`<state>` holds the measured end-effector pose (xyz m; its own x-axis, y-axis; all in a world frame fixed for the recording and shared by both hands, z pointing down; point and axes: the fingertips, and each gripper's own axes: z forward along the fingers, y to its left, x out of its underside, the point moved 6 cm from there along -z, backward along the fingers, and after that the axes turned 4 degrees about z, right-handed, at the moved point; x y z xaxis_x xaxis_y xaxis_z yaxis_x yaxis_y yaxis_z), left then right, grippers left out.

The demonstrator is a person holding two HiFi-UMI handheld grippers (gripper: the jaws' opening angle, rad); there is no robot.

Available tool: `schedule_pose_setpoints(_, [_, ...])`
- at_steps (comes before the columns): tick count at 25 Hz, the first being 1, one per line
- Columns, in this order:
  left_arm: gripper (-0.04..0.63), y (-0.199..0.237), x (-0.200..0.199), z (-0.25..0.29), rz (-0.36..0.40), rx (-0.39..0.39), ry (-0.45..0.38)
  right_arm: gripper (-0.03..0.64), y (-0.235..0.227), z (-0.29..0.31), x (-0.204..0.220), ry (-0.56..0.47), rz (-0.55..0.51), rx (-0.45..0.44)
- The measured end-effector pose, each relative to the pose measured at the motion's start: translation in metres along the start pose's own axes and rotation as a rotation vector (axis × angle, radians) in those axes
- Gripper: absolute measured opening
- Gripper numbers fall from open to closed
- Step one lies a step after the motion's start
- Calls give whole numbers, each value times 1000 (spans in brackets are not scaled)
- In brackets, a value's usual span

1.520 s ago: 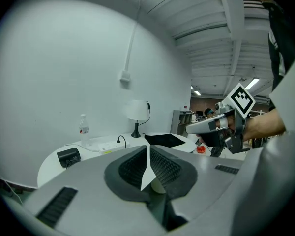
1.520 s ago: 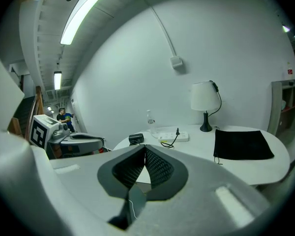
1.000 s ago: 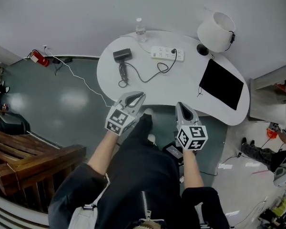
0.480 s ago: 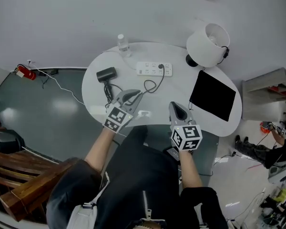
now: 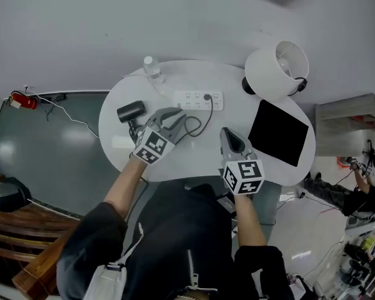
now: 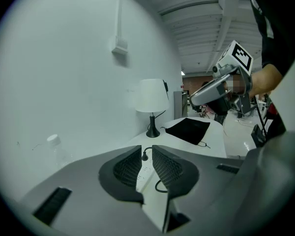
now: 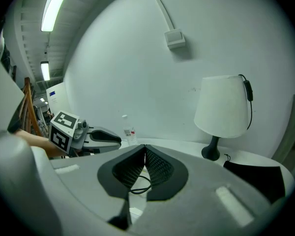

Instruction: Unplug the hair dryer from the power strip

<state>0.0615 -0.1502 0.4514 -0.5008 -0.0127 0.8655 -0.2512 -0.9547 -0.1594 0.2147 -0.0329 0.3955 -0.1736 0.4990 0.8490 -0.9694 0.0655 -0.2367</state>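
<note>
Looking down in the head view, the hair dryer (image 5: 131, 112) lies at the far left of the white counter (image 5: 237, 114). Its cord (image 5: 200, 127) loops right to a black plug (image 5: 207, 97) seated in the power strip (image 5: 199, 99) by the far edge, between a water bottle (image 5: 151, 67) and a lamp (image 5: 276, 70). The left gripper (image 5: 177, 120) hovers over the cord loop, just short of the strip, and the right gripper (image 5: 227, 135) hangs nearer and to the right, beside a black pad (image 5: 278, 132). In the left gripper view the fingers (image 6: 128, 167) have just been opening and stand a narrow way apart with nothing gripped. The plug and strip show through the gap, farther off. In the right gripper view the fingers (image 7: 160, 167) are pressed together and empty, with only the cord lying on the counter beyond them. To my eye the job hasn't begun, since the plug is fully in. I'd spread the left fingers wider and take the plug by its body, not the cord. I'd press the closed right gripper on the strip to pin it, then pull the plug straight out so the strip doesn't lift or skid.
</note>
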Motion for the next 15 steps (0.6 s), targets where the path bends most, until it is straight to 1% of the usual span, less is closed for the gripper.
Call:
schedule_pose_setpoints(3, [97,6,5,20,45,54,44,5,-4,11,-3,16,-5,16])
schedule_pose_setpoints(5, [101,7,9,30,77,80,57,5,-6,16,-2,26,-5,24])
schedule_pose_setpoints(10, [147,12,17,50,80,128,61,5,-9,29,0,46,-1,34])
schedule_pose_setpoints(15, [153,18,23,68,100,156,82,5,-13,40,2,71,-5,39])
